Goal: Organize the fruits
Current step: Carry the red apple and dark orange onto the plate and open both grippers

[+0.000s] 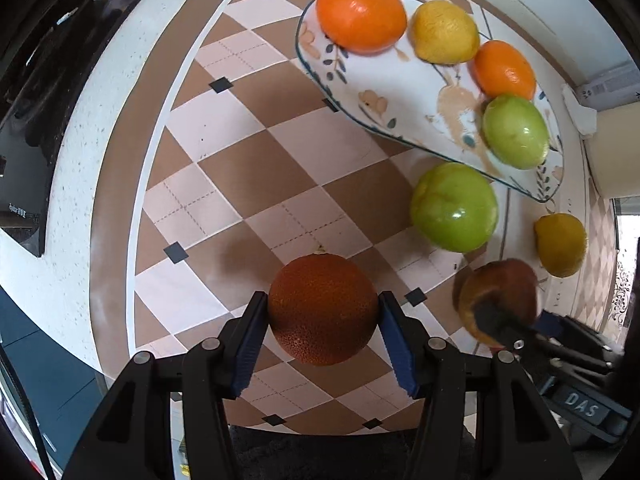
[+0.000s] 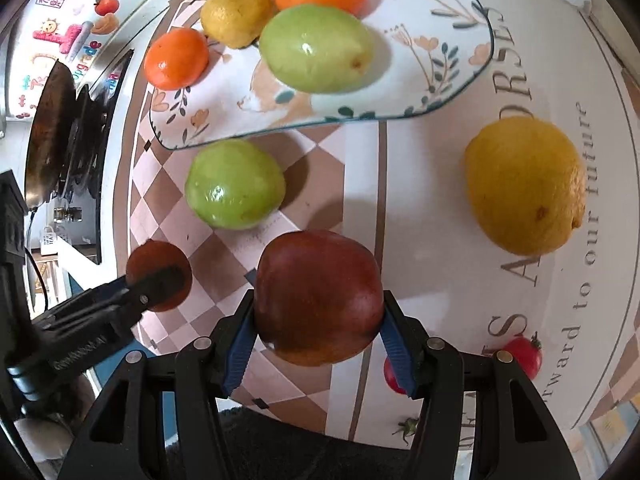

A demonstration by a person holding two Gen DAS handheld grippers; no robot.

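My left gripper [image 1: 323,312] is shut on a dark blood orange [image 1: 322,309], held above the checkered mat. My right gripper [image 2: 318,304] is shut on a red apple [image 2: 318,296], also seen at the lower right of the left wrist view [image 1: 498,300]. The flowered plate [image 1: 404,92] holds two oranges [image 1: 360,14], a lemon [image 1: 444,32] and a green fruit [image 1: 515,136]. A second green fruit [image 1: 454,206] and a second lemon [image 1: 560,244] lie on the mat beside the plate. In the right wrist view the plate [image 2: 448,40] is ahead, the loose green fruit [image 2: 234,184] and lemon [image 2: 524,184] below it.
A black stove top [image 1: 32,100] lies left of the mat. Small red tomatoes [image 2: 524,354] lie on the lettered mat near my right gripper. A white box [image 1: 608,84] and a cream container [image 1: 618,148] stand behind the plate at the right.
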